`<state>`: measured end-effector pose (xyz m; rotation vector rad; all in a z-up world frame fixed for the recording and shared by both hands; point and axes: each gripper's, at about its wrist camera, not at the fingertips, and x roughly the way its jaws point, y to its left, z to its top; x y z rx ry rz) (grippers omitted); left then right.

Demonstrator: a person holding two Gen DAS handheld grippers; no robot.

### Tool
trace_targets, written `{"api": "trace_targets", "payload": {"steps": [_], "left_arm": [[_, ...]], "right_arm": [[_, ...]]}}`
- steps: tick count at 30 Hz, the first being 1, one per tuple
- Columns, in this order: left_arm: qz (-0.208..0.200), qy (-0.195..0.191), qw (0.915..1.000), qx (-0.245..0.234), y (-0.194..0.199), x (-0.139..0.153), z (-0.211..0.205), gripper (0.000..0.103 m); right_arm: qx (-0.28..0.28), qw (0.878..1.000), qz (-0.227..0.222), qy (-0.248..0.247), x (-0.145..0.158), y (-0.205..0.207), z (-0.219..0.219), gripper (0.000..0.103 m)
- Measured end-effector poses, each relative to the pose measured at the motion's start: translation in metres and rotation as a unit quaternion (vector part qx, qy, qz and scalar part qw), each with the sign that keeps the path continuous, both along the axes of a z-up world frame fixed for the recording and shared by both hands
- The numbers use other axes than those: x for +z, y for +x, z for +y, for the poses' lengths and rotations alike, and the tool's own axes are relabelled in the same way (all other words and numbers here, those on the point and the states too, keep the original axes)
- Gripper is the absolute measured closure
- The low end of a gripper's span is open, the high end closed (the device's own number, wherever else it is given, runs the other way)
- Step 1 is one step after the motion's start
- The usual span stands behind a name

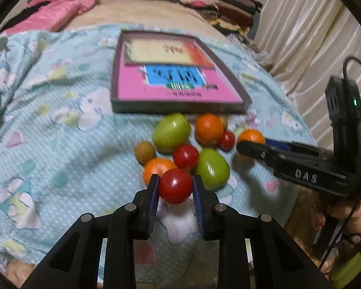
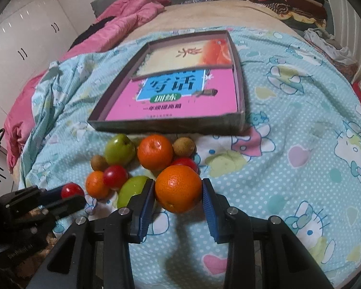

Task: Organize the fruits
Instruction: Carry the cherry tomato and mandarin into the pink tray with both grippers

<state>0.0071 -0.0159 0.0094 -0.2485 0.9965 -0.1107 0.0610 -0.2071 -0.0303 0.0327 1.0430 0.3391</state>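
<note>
A pile of fruit lies on a light blue patterned blanket [image 1: 60,130] in front of a shallow dark-rimmed box [image 1: 180,107] with pink and cream books inside. My left gripper [image 1: 175,187] is shut on a red tomato [image 1: 175,186], held just above the pile. My right gripper [image 2: 178,189] is shut on an orange [image 2: 178,187]; in the left wrist view that gripper [image 1: 246,148] comes in from the right with the orange [image 1: 251,136]. Left in the pile are green fruits [image 1: 171,132], oranges [image 1: 209,128], red tomatoes [image 1: 185,157] and a small brown fruit [image 1: 145,152].
The box [image 2: 170,125] stands just behind the pile. A pink quilt [image 2: 127,21] lies at the back left, a stack of folded clothes [image 1: 216,2] at the back right. A cream curtain [image 1: 312,36] hangs on the right, white cabinets [image 2: 24,41] on the left.
</note>
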Motion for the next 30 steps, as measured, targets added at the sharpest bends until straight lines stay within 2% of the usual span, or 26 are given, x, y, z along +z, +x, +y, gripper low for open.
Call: {"api": "trace_targets", "payload": {"steps": [9,19,25,30], "left_arm": [[-0.012,-0.010,0.9992,0.036,0.022,0.009,0.020,0.075],[-0.023,-0.009,0.9987,0.044,0.049,0.013,0.018,0.075],[-0.031,-0.005,0.9984,0.047,0.067,0.013,0.018,0.075],[-0.038,-0.007,0.9977,0.056,0.084,0.012,0.019,0.075]], "right_arm": [[0.000,0.998,-0.050,0.026,0.017,0.002,-0.003,0.064],[-0.008,0.992,-0.121,0.045,0.037,0.010,-0.004,0.064],[0.000,0.988,-0.154,0.017,0.040,0.018,0.005,0.064],[0.002,0.989,-0.147,0.009,0.031,0.033,0.006,0.064]]}}
